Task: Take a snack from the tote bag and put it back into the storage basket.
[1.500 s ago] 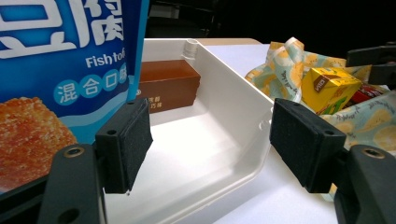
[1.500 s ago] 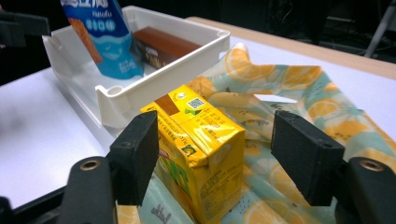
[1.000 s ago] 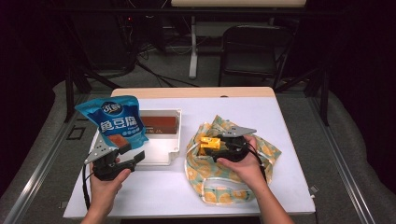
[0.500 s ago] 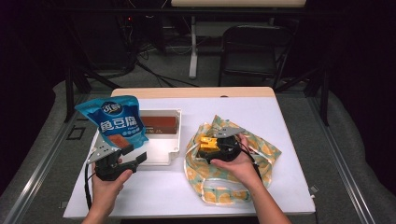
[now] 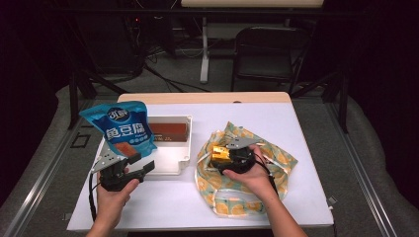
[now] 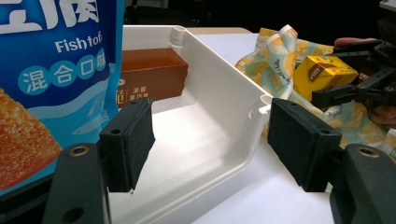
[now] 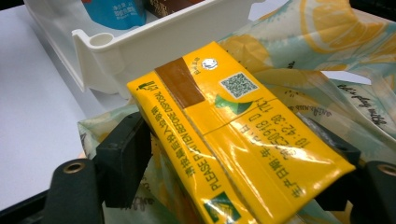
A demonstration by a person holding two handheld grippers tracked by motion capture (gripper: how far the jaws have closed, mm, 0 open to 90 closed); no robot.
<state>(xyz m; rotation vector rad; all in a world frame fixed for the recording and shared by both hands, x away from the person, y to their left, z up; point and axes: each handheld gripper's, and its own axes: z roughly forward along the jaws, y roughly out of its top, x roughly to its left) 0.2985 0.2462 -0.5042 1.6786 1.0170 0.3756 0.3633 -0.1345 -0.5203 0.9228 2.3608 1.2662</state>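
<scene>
Now yellow carton (image 7: 238, 135) between right gripper (image 7: 233, 158) pads.

A yellow carton (image 7: 233, 140) sits clamped between the tool's (image 7: 233, 161) black jaws.

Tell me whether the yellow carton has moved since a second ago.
Yes. The yellow carton has shifted slightly left, toward the white bin, over the bag.

One blue snack bag (image 5: 121, 129), one brown box (image 5: 169, 132), one yellow carton (image 7: 243, 135), one white tray (image 5: 184, 157), one patterned bag (image 5: 276, 160)
</scene>
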